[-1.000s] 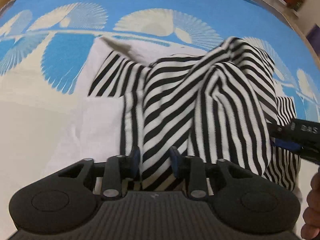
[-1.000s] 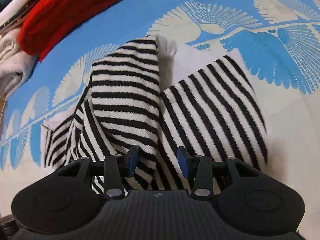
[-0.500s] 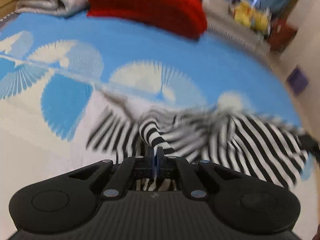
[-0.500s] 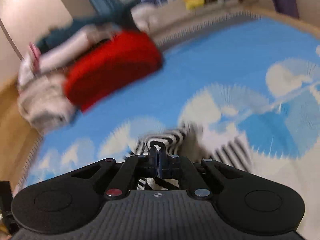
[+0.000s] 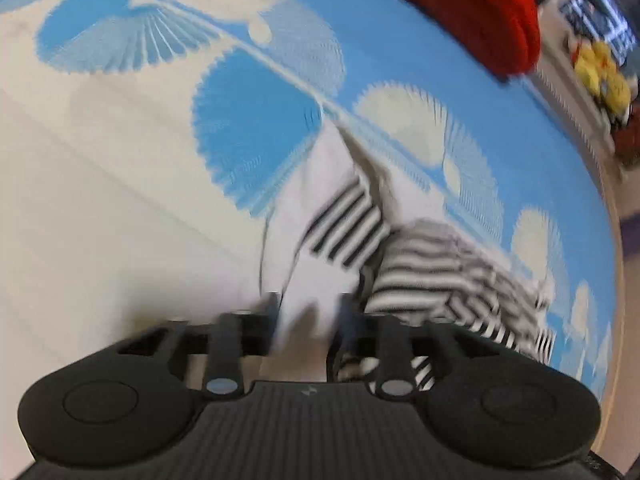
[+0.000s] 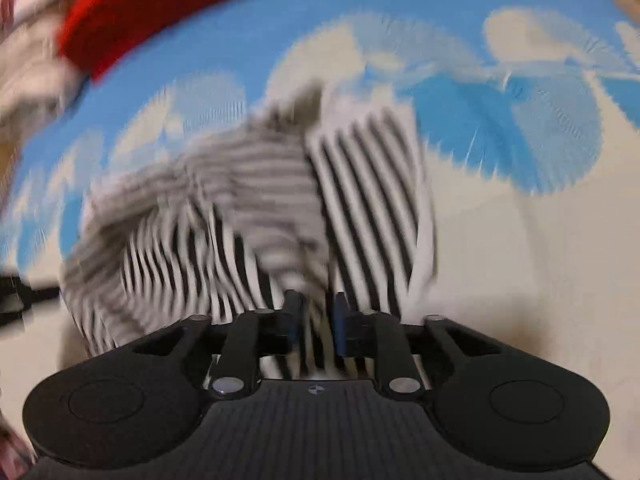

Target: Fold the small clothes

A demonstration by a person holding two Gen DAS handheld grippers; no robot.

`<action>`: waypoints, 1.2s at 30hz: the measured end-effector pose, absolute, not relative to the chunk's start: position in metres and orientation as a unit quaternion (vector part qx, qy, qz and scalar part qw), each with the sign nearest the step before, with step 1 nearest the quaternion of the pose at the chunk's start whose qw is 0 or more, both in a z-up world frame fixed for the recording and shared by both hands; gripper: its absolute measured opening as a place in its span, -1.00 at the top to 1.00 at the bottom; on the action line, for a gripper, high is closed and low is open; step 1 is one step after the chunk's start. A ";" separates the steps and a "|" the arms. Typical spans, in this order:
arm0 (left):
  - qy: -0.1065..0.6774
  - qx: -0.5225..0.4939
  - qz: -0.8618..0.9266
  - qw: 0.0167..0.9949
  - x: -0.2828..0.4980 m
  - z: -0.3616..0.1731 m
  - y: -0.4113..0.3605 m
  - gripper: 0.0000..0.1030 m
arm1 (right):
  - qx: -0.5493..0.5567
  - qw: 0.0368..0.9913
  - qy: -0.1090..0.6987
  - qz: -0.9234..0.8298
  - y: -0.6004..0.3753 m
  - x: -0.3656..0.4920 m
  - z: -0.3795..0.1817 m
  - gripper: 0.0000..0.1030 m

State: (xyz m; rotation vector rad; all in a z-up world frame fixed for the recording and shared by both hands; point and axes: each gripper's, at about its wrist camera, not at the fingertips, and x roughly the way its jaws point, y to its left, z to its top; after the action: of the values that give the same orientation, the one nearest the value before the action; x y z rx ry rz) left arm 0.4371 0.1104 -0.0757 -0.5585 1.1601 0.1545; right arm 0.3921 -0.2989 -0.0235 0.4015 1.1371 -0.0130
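Both tongs angled downward, left [image 5: 310,316] and right [image 6: 316,316], jaws opening, seemingly unclamped.

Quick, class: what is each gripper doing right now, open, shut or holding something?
Left gripper: jaws apart and opening, white cloth of the striped garment between them, not pinched.
Right gripper: jaws apart and opening, striped garment lying loose between them.

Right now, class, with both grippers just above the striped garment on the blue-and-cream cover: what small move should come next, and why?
Probably lift both clear. The left gripper and right gripper are opening, and neither visibly grips the striped garment, which lies bunched on the cover. From clear of it, they could pick a fresh edge to fold.
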 end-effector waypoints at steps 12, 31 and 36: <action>0.592 -0.314 0.002 0.742 0.442 -0.117 0.065 0.64 | 0.226 0.793 0.565 -0.026 -0.276 0.410 -0.067 0.15; 0.567 -0.163 -0.006 0.808 0.434 -0.098 0.085 0.32 | 0.259 0.794 0.547 -0.062 -0.286 0.375 -0.045 0.80; 0.499 -0.122 -0.088 0.854 0.425 -0.069 0.060 0.45 | 0.211 0.873 0.438 -0.035 -0.277 0.361 0.005 0.53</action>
State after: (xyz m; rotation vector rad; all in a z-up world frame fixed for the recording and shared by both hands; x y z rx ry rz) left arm 0.4248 0.0596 -0.0688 -0.2565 1.0494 -0.1860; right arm 0.3612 -0.2772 0.0048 0.4402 0.9157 -0.0725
